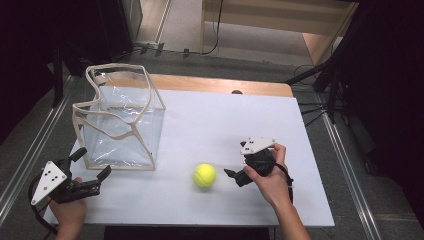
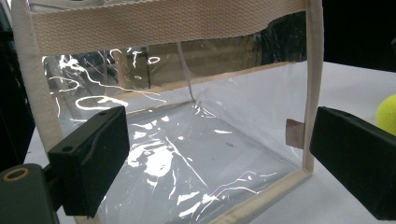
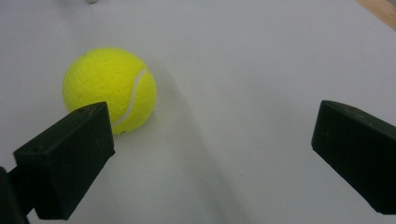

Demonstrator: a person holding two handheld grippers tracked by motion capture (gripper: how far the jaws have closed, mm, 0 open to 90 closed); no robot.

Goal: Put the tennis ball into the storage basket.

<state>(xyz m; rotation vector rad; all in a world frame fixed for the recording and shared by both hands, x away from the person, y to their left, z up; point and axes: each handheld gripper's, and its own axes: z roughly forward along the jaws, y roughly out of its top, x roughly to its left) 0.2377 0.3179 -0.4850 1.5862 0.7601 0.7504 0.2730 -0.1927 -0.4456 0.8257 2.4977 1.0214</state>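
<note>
Overhead, the high view puts your right gripper [image 1: 235, 176] just beside the tennis ball [image 1: 205, 175], which rests on the white surface [image 1: 240, 120] near its front edge and apart from the clear bag [image 1: 120, 122] standing open-topped at the left. Your left gripper [image 1: 92, 165] sits at the bag's front corner, jaws spread, touching nothing that I can make out. The likely step is a pickup of the ball for the bag, so keep the left hand where it can steady the rim.

Next, the left gripper view has both jaws wide apart and empty, framing the bag's cream webbing band [image 2: 163, 23] and its crinkled plastic wall. The ball's edge shows at the far right. If you brace the bag, take the webbing rather than the film, which looks thin and likely to buckle.

Finally, the right gripper view shows the fault to correct: the jaws are open and empty, but the ball [image 3: 109, 88] lies off to the left, partly behind the left jaw, not between the two. Shift the gripper across until the ball is centred in the gap, lower so the pads meet its widest part, then close gently; a round ball nudged off-centre will probably roll away.
</note>
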